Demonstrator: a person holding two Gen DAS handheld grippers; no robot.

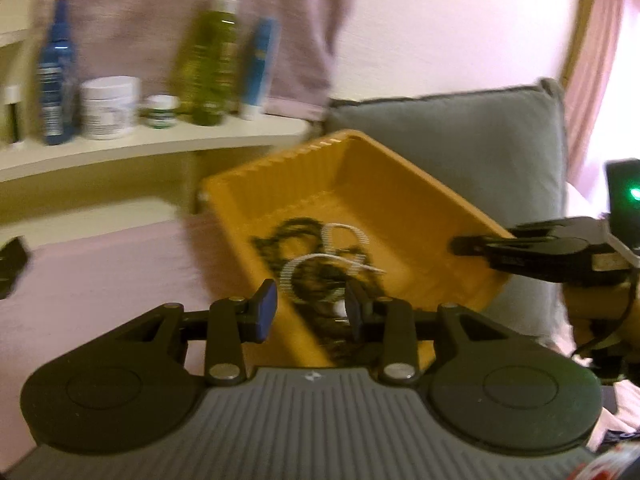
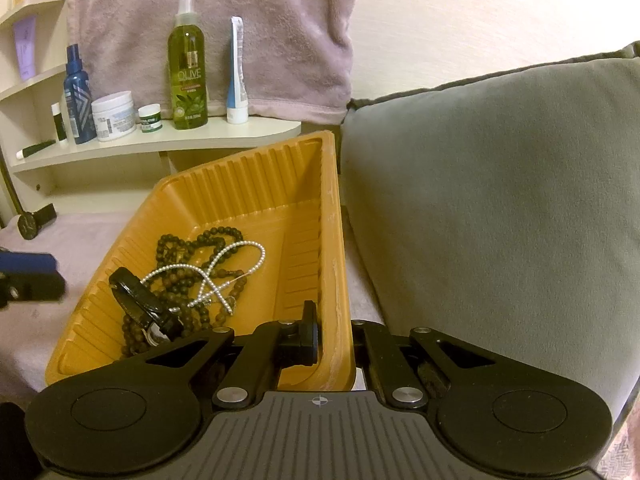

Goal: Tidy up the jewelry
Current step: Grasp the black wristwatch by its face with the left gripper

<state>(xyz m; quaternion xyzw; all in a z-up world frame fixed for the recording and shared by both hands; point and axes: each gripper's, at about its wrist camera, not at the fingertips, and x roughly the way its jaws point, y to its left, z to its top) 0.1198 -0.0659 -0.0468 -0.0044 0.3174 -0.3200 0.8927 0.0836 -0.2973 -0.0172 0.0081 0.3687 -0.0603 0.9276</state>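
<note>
Black two-finger left gripper (image 1: 310, 306), blue-padded, fills the foreground of the left wrist view, jaws spread w/ nothing between them, poised over the near wall of a ribbed mustard-yellow plastic tray (image 1: 420, 184). Frame is motion-blurred. Inside the tray: a tangled dark wooden bead necklace (image 1: 292, 232) and a looped white pearl strand (image 1: 344, 236), piled together, so gathering looks done but sorting, judging by the knot, not begun. At right, the black right gripper (image 1: 472, 245) meets the tray's far corner.

Right wrist view, sharper: right gripper (image 2: 334, 340) clenched on the tray's thin right wall (image 2: 338, 264), one finger inside, one outside, tray tipped up off the pink fleece bedspread (image 2: 24, 312). Beads matte & round; pearls small, glossy. A shiny black hinged clip (image 2: 140, 300) lies atop the beads. Grey fabric cushion (image 2: 500, 200) just beside the tray; cream shelf w/ an olive-green spray bottle (image 2: 188, 68) behind.
</note>
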